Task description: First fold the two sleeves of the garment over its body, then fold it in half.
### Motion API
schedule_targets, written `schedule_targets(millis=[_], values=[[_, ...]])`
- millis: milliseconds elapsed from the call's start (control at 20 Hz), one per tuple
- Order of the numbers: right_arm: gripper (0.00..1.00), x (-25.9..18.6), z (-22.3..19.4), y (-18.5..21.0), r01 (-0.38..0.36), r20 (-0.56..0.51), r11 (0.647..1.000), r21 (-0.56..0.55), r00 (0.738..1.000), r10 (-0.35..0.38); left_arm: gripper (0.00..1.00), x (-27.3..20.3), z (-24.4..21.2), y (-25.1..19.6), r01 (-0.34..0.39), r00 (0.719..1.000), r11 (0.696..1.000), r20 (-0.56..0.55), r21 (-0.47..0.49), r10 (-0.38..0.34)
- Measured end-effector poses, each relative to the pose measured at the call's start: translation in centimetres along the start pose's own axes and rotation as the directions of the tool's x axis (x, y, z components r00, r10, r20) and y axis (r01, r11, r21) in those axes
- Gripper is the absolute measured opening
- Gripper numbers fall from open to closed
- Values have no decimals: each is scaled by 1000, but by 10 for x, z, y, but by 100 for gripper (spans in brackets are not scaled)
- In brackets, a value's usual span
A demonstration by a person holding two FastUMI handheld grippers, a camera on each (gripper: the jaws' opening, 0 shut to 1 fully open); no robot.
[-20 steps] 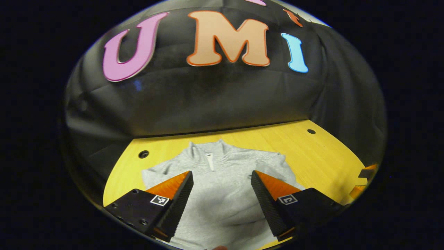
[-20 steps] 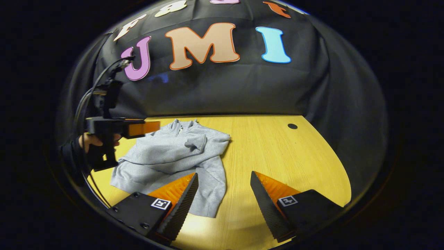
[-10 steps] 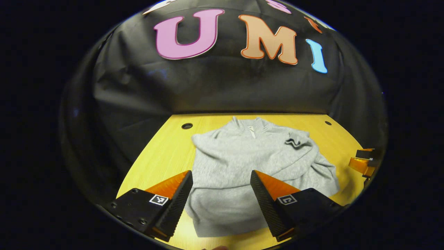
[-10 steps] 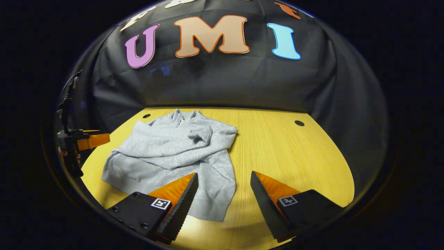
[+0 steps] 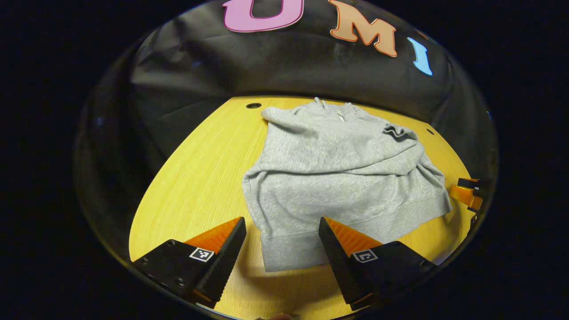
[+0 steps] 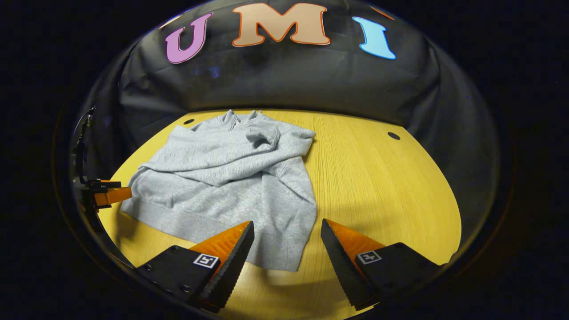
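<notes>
The grey sweater (image 5: 338,178) lies flat on the yellow table (image 5: 200,178), in the centre of the left gripper view and in the centre-left of the right gripper view, with its collar (image 6: 233,118) toward the top of the frame. Both sleeves seem to be laid over the body already; one cuff (image 6: 264,135) rests near the collar. So the step in hand is, I think, the fold in half. The left gripper (image 5: 282,253) is at the bottom of its view, wide open and holding nothing, with the hem corner (image 5: 275,262) between its fingers but not touched. The right gripper (image 6: 286,258) is also wide open and empty, and the other hem corner (image 6: 289,262) lies just in front of it. To do this step well, each gripper should probably go down on its own corner and take both layers of the hem, not only the upper one. Then both should lift together, at the same height, and carry the hem toward the collar. If one side goes faster, the fold line may become slanted and the sleeves could slide out.
</notes>
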State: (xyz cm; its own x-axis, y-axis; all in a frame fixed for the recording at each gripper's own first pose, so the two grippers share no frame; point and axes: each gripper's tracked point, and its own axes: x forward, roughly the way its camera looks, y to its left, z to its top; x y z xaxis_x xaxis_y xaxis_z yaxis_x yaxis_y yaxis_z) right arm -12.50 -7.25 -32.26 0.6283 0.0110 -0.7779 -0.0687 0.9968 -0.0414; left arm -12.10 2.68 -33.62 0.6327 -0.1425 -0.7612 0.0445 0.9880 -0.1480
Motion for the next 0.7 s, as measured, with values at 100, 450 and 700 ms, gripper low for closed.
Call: schedule_targets(millis=[100, 450, 700], values=[[96, 5, -12, -1, 2, -34, 1000, -3, 999, -2, 97, 2, -7, 2, 11, 1000, 1000, -16, -5, -11], [92, 11, -35, 2, -11, -118, 1000, -15, 993, 9, 97, 9, -12, 1, 12, 1000, 1000, -26, 16, -12], [95, 13, -38, 4, -32, -155, 999, 31, 987, 36, 96, 7, -12, 1, 1, 1000, 1000, -17, 4, -1]])
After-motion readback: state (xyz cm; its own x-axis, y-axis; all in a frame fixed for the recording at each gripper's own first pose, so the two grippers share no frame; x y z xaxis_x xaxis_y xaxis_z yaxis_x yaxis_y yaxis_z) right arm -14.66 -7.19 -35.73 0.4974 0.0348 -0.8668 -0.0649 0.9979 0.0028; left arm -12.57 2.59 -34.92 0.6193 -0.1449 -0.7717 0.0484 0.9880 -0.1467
